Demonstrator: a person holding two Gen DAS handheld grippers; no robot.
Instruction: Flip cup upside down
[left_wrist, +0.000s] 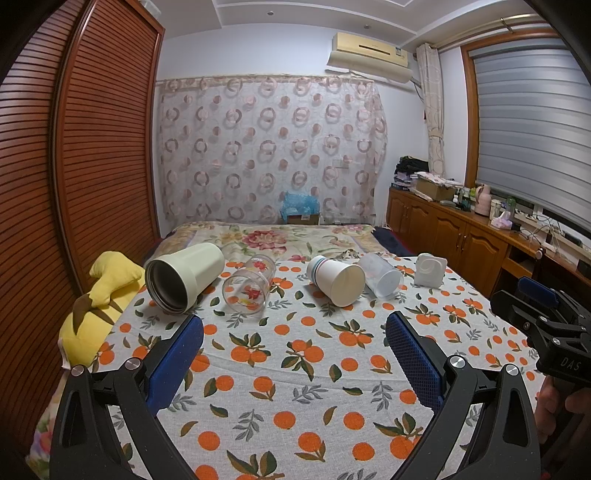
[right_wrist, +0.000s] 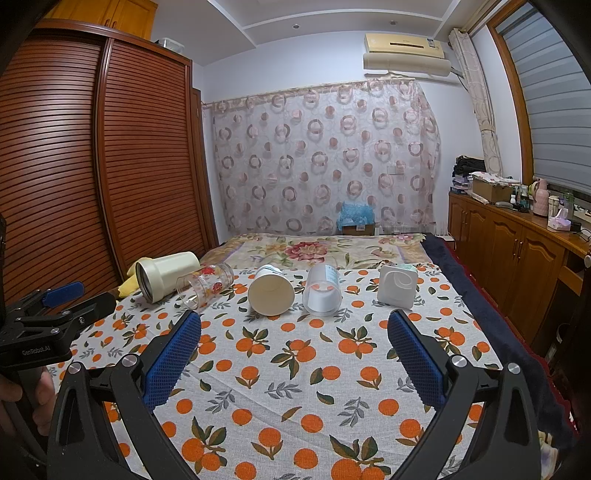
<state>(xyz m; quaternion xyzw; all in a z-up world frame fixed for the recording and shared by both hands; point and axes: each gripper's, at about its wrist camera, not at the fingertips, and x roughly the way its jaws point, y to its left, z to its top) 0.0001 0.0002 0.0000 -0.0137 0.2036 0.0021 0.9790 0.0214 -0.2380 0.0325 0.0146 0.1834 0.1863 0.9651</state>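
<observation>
Several cups lie on their sides in a row on the orange-print cloth (left_wrist: 295, 369). From left: a cream steel-lined tumbler (left_wrist: 184, 275) (right_wrist: 164, 275), a clear glass with red flowers (left_wrist: 249, 284) (right_wrist: 205, 284), a white paper cup (left_wrist: 336, 280) (right_wrist: 270, 293), a frosted plastic cup (left_wrist: 380, 275) (right_wrist: 322, 291). A white square cup (left_wrist: 430, 270) (right_wrist: 398, 286) sits at the right end. My left gripper (left_wrist: 293, 332) is open and empty, short of the row. My right gripper (right_wrist: 293, 328) is open and empty, facing the paper and frosted cups.
A yellow plush toy (left_wrist: 99, 306) lies at the cloth's left edge by the brown slatted wardrobe (left_wrist: 74, 166). A flowered bedspread (left_wrist: 277, 236) lies beyond the cups. Wooden cabinets (right_wrist: 517, 251) with clutter run along the right. Each gripper shows in the other's view (left_wrist: 546, 325) (right_wrist: 48, 314).
</observation>
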